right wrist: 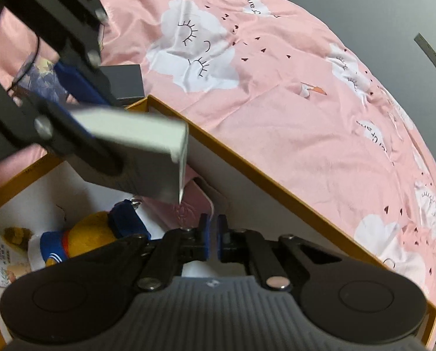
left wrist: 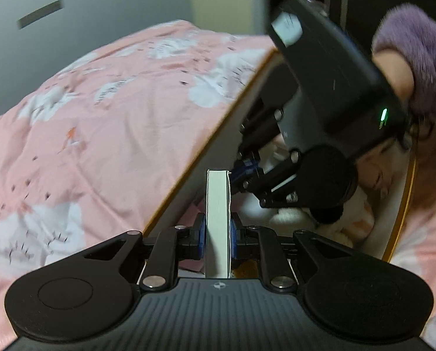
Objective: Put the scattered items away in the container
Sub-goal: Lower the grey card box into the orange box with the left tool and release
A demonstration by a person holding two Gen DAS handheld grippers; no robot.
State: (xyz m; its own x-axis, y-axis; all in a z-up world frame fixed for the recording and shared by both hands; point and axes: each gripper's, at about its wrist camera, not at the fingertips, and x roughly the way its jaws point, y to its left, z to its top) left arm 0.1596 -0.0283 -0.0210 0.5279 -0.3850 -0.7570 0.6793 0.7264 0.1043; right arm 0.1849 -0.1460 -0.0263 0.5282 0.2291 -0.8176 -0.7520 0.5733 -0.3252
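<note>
- We saw the left gripper (left wrist: 218,235) with its blue fingers (left wrist: 201,235) clamped on a slim white-edged box (left wrist: 218,222), pads pressing both flat sides, the box standing on edge between them.
- In the right wrist view the same slim box (right wrist: 136,146) hung over the container (right wrist: 247,172), near its far left corner, one corner tipped down toward the things inside.
- The right gripper (right wrist: 213,238) had its fingers (right wrist: 203,238) drawn nearly together with only a thin slit between the pads; we saw nothing held in them.
- In the left wrist view the right gripper (left wrist: 248,169) sat inside the container's opening, its tips just beside the upper end of the slim box; we could not tell whether they touched.
- The container (left wrist: 218,122), a white box with an orange rim, lay on a bed covered by a pink quilt (left wrist: 100,111) printed with white clouds.
- Inside it, toward the left wall, lay a yellow and blue plush toy (right wrist: 92,234), a pink pouch (right wrist: 188,207) against the far wall, and a printed packet (right wrist: 1,257) at the left edge.
- A grey box (right wrist: 124,80) rested on the quilt just beyond the container's far left corner.
- A hand in a purple fuzzy sleeve (left wrist: 417,44) held the right gripper's body.
</note>
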